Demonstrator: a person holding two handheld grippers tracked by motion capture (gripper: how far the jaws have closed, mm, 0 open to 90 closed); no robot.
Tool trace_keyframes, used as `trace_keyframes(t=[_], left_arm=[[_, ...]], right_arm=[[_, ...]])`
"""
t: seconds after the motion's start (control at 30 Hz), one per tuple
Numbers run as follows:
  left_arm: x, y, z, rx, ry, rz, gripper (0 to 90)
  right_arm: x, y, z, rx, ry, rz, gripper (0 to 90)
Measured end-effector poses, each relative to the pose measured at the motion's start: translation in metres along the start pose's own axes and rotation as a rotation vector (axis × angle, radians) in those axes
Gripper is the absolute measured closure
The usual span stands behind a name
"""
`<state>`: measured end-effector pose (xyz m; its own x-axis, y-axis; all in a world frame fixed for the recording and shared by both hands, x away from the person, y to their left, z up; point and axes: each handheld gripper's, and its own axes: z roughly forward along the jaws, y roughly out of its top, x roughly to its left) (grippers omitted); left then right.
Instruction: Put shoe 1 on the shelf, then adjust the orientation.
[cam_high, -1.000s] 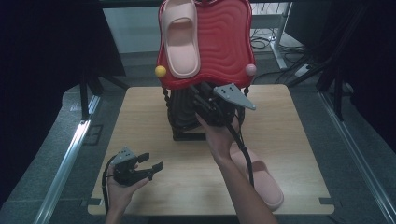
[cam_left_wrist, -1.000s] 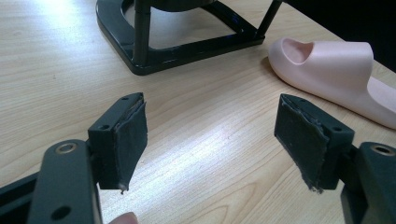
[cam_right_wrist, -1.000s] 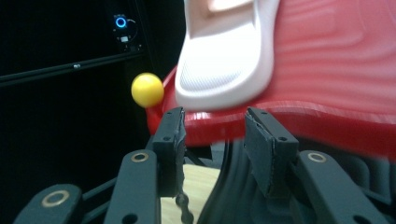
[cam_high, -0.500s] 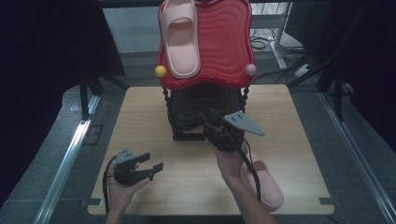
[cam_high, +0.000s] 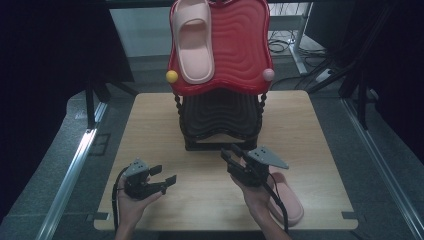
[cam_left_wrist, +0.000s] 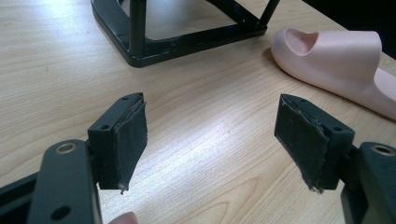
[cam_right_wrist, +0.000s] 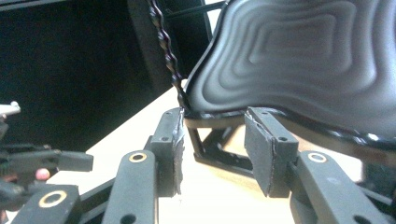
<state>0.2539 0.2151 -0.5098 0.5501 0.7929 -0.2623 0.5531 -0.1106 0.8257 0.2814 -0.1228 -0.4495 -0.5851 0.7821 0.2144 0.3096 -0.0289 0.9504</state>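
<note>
A two-tier rack stands at the table's far middle, with a red wavy top tray (cam_high: 240, 50) over a black lower tray (cam_high: 220, 120). One pink slipper (cam_high: 192, 42) lies on the red tray's left half. A second pink slipper (cam_high: 289, 202) lies on the table at the front right, partly behind my right hand, and shows up close as the slipper (cam_left_wrist: 336, 60) in the left gripper view. My right gripper (cam_high: 231, 152) is open just in front of the rack's base, empty (cam_right_wrist: 215, 149). My left gripper (cam_high: 165, 174) is held open and empty at the front left (cam_left_wrist: 219, 135).
The rack's black base frame (cam_left_wrist: 187, 37) rests on the wooden table (cam_high: 150, 125). A yellow knob (cam_high: 171, 76) and a pink knob (cam_high: 268, 75) mark the red tray's front corners. Dark floor and metal rails surround the table.
My right gripper has drawn back from the rack's lower tray toward the table's front, ending near the slipper. The left gripper has stayed put.
</note>
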Motion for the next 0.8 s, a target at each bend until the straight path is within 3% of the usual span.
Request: trace_keyframes(t=[0.1, 0.23, 0.4, 0.63, 0.8], left_arm=[[0.001, 0.000, 0.000, -0.001, 0.002, 0.000, 25.5], [0.001, 0.000, 0.000, 0.000, 0.004, -0.002, 25.4], [0.001, 0.000, 0.000, 0.000, 0.005, -0.003, 25.4], [-0.001, -0.001, 0.004, 0.013, 0.004, 0.002, 25.4], [-0.001, -0.002, 0.004, 0.012, 0.003, 0.000, 25.4]], right_arm=[[-0.010, -0.006, -0.010, 0.009, 0.017, 0.016, 57.6], [-0.027, -0.011, -0.027, 0.036, 0.010, -0.006, 58.5], [-0.062, -0.019, -0.059, 0.045, -0.012, 0.019, 74.1], [-0.112, -0.038, -0.097, 0.085, -0.096, 0.042, 88.9], [-0.139, -0.054, -0.116, 0.141, -0.175, 0.030, 89.8]])
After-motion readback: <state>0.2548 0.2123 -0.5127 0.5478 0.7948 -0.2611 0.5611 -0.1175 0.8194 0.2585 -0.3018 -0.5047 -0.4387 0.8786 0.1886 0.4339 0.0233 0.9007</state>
